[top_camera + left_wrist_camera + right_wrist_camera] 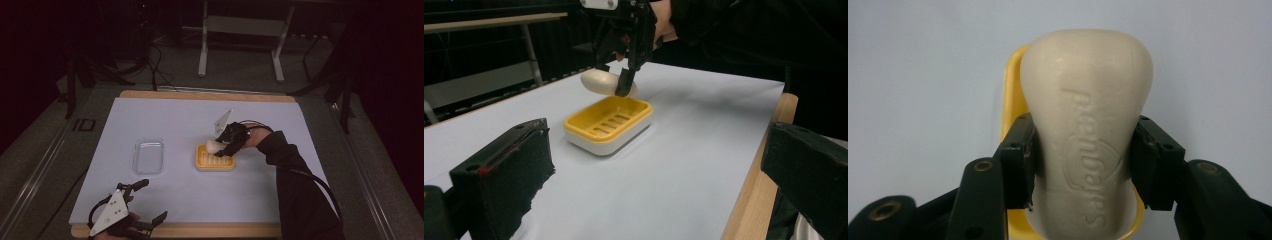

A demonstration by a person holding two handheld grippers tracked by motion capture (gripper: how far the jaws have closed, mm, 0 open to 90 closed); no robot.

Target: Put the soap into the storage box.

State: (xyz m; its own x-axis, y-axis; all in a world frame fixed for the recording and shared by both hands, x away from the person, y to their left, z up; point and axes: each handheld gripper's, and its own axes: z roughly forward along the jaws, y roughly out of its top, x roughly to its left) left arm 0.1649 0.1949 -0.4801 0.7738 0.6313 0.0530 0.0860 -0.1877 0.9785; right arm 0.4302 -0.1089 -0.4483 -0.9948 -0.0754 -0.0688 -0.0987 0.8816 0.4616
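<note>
Near edge of worktop point(165, 210), left corner area: left claw point(145, 202) parked over wooden lip, jaws spread wide, nothing between them. Grey three-cornered plate on top, cable looped beside it. From left gripper view, both black jaws far apart at frame edges, bare pale surface between.

Mid worktop, left of centre: clear lid point(148, 156), lying flat, empty, well apart from everything else.

Mid worktop, just right of centre: yellow soap dish point(215, 162), slotted yellow insert on white base point(608, 125), sitting flat, long side toward far edge.

Directly above dish's far end: soap bar point(213, 146), cream, oval, embossed lettering on upper face point(1088, 135). Clamped in right claw point(226, 145), pads pressing both long sides about mid-length, rounded end sticking out past jaw tips. Bar roughly level, slightly tilted in left gripper view point(605, 82). Clear gap visible there between bar and dish rim; not touching. In right gripper view, dish rim showing behind and below bar point(1010, 95).

Right claw pointing down and toward worktop's left edge, dark sleeve reaching in from near right corner, cable trailing along forearm.

Beyond far edge: wooden border strip, then floor with cables and a white metal stand frame point(242, 30), dim.
</note>
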